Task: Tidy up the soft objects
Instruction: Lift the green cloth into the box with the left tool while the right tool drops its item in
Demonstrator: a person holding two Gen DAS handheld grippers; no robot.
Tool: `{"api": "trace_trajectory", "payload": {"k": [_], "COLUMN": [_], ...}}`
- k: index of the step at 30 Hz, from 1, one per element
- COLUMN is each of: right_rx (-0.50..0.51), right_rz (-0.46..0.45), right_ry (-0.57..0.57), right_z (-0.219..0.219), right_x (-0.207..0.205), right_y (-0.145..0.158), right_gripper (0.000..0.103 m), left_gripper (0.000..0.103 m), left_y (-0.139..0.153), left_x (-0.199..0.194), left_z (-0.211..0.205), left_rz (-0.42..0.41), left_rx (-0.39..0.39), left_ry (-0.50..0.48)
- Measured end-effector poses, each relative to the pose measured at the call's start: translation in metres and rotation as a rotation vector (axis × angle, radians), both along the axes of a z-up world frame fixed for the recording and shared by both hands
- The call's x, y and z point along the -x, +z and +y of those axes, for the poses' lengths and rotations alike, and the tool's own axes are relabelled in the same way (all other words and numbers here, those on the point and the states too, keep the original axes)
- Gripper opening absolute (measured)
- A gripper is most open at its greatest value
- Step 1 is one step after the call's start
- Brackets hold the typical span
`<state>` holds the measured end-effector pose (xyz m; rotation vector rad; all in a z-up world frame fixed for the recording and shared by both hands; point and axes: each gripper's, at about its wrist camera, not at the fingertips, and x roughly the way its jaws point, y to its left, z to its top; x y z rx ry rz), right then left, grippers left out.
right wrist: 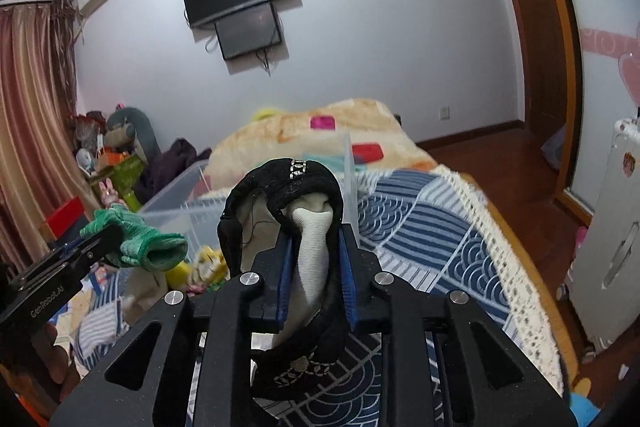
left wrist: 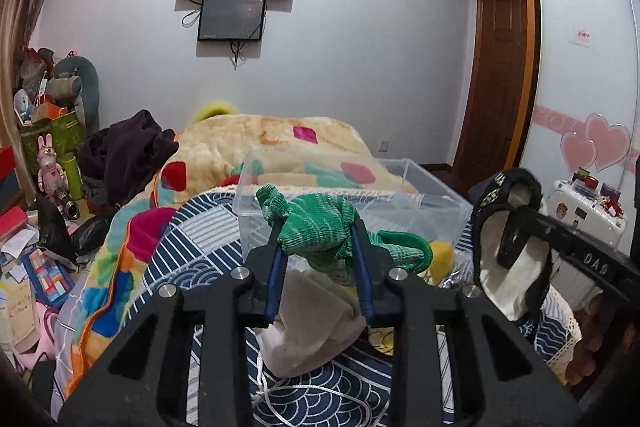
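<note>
My left gripper is shut on a green knitted sock, held up in front of a clear plastic bin on the bed; it also shows in the right wrist view. My right gripper is shut on a black-and-white sock, held above the blue patterned bedspread; that sock shows at the right of the left wrist view. A cream cloth lies on the bedspread under the left gripper. Yellow soft items lie by the bin.
A colourful fleece blanket is heaped at the far end of the bed, with dark clothes beside it. Clutter and toys fill the floor at left. A white suitcase and wardrobe stand at right.
</note>
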<state>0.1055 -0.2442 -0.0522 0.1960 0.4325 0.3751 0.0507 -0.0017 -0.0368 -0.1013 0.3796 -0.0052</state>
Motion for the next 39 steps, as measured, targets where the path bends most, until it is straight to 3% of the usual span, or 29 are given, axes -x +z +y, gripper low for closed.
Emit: {"api": "trace_trajectory", "payload": {"k": [8, 18, 26, 32, 39], "right_rx": [0.025, 0.101, 0.195, 0.229, 0.346], "right_rz": [-0.104, -0.149, -0.081, 0.049, 0.133], "right_ry": [-0.013, -0.012, -0.011, 0.04, 0.072], "right_z": [0.006, 0.041, 0.07, 0.083, 0.095], "right_x": [0.001, -0.042, -0.087, -0.114, -0.116], "right_y": [0.04, 0.064, 0.051, 0.025, -0.004], "right_gripper": [0.02, 0.02, 0.02, 0.02, 0.02], "left_gripper": [0.03, 0.03, 0.031, 0.03, 0.031], "left_y": [0.032, 0.063, 0.044, 0.018, -0.005], "left_x": [-0.008, -0.051, -0.105, -0.141, -0.161], "left_z": [0.007, 0.013, 0.02, 0.014, 0.007], "left_rz": [-0.031, -0.003, 0.125, 0.234, 0.347], "left_rx": [-0.011, 0.001, 0.006, -0.025, -0.021], "left_ry": [-0.016, -0.043, -0.047, -0.061, -0.129]}}
